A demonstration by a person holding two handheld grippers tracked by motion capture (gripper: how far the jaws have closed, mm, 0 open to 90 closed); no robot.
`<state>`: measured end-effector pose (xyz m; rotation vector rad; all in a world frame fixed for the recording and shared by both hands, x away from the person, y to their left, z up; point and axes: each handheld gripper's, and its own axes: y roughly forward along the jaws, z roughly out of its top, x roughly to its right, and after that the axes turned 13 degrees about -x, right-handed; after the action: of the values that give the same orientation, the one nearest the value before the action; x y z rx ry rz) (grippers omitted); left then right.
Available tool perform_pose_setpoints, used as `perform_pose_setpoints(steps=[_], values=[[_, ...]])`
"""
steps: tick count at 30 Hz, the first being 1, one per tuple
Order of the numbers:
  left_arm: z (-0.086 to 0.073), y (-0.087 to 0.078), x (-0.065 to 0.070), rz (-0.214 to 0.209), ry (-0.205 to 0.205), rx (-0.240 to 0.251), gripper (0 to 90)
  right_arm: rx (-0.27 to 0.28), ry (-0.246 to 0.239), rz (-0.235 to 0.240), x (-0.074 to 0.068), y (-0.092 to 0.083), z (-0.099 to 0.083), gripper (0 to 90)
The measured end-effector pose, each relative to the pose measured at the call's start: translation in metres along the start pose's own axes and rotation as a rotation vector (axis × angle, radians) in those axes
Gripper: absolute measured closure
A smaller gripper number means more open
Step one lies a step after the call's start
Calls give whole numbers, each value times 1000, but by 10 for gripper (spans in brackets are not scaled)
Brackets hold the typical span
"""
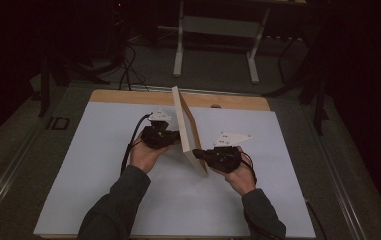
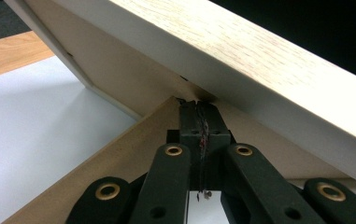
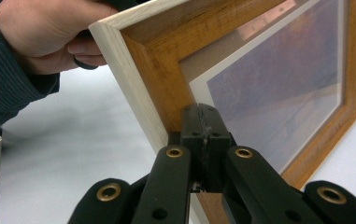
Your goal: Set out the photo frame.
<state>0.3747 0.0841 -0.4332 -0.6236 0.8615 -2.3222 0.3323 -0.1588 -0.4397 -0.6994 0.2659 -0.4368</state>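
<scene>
With both grippers' jaws fully closed, the left gripper and right gripper merely braced the tilted picture frame, which could topple onto the bench.

picture frame stands tilted on table, between left gripper and right gripper.
</scene>
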Motion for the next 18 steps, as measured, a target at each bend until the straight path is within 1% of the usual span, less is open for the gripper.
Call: perform_pose_setpoints(steps=[6,12,18], values=[[0,0,-2,-10,-6,1,900,-8,-7,2,-2,3,3,900],[0,1,-5,-32,-15,3,900,-11,-13,7,-4,5,5,900],[1,2,-8,-45,-14,-1,900,-14,-16,11,-6,9,9,900]])
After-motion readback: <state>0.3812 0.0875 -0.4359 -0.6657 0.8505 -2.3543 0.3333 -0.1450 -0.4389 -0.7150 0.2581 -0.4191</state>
